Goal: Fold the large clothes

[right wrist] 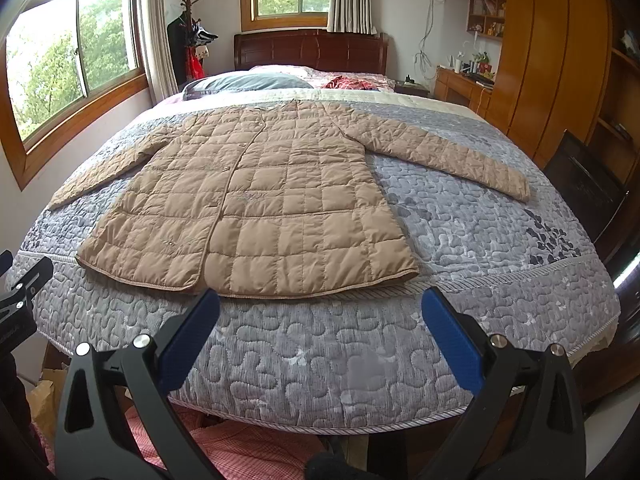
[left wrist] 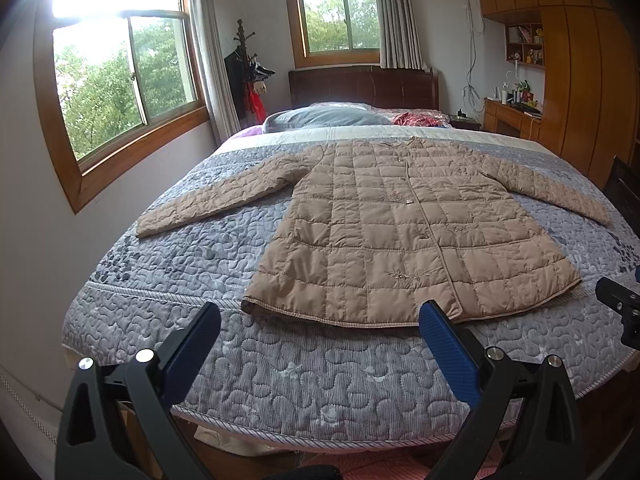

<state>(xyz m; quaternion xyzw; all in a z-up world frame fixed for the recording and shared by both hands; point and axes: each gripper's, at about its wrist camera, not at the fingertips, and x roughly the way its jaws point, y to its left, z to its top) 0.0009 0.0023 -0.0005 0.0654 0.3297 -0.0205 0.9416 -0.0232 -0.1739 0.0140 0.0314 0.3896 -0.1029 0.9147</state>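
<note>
A tan quilted coat (left wrist: 404,224) (right wrist: 256,200) lies flat and face up on the bed, collar toward the headboard, hem toward me, both sleeves spread out sideways. My left gripper (left wrist: 320,316) is open above the foot of the bed, just short of the hem, with nothing between its blue pads (left wrist: 448,344). My right gripper (right wrist: 320,304) is also open and empty, hovering before the hem's right half. The right gripper's tip (left wrist: 620,304) shows at the right edge of the left wrist view; the left gripper's tip (right wrist: 24,288) shows at the left edge of the right wrist view.
The bed (left wrist: 280,368) has a grey patterned quilt, a grey pillow (left wrist: 324,117) and a red cloth (left wrist: 416,120) by the dark headboard (left wrist: 360,86). Windows and a coat rack (left wrist: 244,68) stand left; a wooden wardrobe (left wrist: 580,80) and desk stand right. Red checked fabric (right wrist: 248,452) lies below.
</note>
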